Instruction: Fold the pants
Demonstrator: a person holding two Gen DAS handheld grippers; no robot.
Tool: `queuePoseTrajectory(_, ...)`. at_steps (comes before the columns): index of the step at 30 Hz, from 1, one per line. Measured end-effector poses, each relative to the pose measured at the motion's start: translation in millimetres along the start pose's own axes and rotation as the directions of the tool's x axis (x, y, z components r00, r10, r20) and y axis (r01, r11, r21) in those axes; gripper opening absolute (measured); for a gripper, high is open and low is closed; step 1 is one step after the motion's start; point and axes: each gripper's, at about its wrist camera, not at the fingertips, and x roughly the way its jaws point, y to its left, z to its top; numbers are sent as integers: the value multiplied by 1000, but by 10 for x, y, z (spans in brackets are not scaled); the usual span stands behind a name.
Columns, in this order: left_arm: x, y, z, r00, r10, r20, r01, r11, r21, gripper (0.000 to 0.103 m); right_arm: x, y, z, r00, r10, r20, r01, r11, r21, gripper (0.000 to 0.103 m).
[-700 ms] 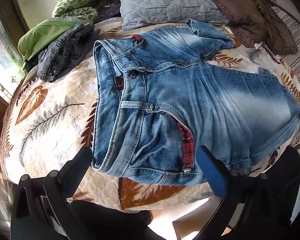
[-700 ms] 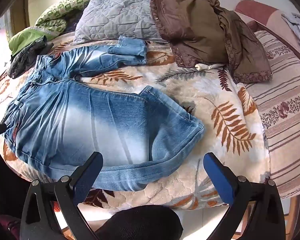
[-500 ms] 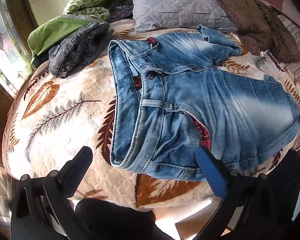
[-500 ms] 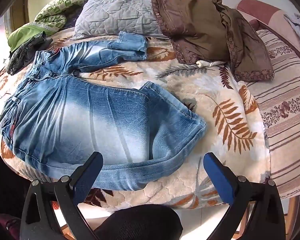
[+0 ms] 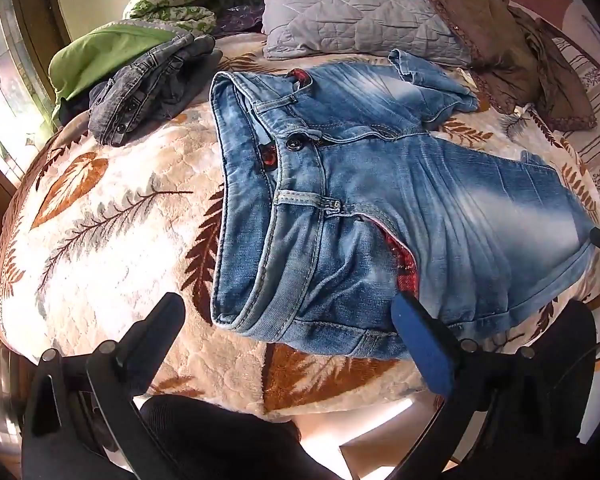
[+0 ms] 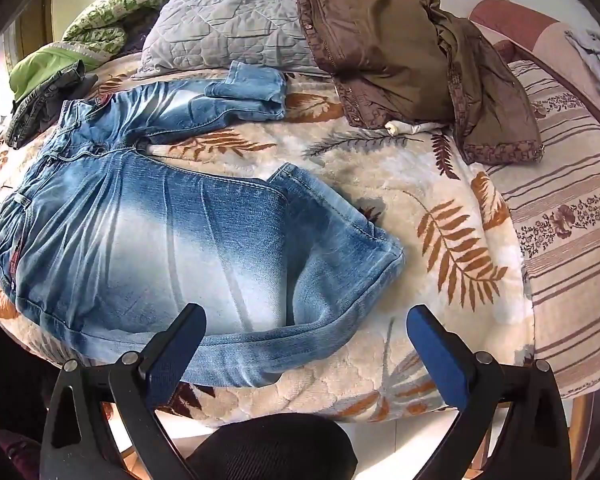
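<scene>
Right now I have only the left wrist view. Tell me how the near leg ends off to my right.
Observer: The jeans are not laid out straight. The near leg's lower part is turned back over the rest of that leg.
Operator: Report the right gripper.
Observer: The right gripper hangs over that leg's near edge with its jaws wide apart, holding nothing.
Operator: Name anything past the brown garment.
Observer: Beyond the brown garment, a small pale cloth lies on the pink surface at the far right.
</scene>
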Motion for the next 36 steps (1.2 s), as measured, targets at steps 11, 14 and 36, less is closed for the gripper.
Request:
queuePoseTrajectory(11,-35,-121,55,1000,22,13,-23,996,82,103,1,-148,-44,999,-33,-5,33,999,20,101)
queuePoseTrajectory(14,-32,-149,90,1000,8,-16,-6,994,106,103,-6,-150,-50,999,-32,-7,32,999,14,101)
queuePoseTrajectory(36,-176,-291,38,1000,19,-7,-17,983,181,103,-156,-107,2,998,-56,15,57,996,-70,101)
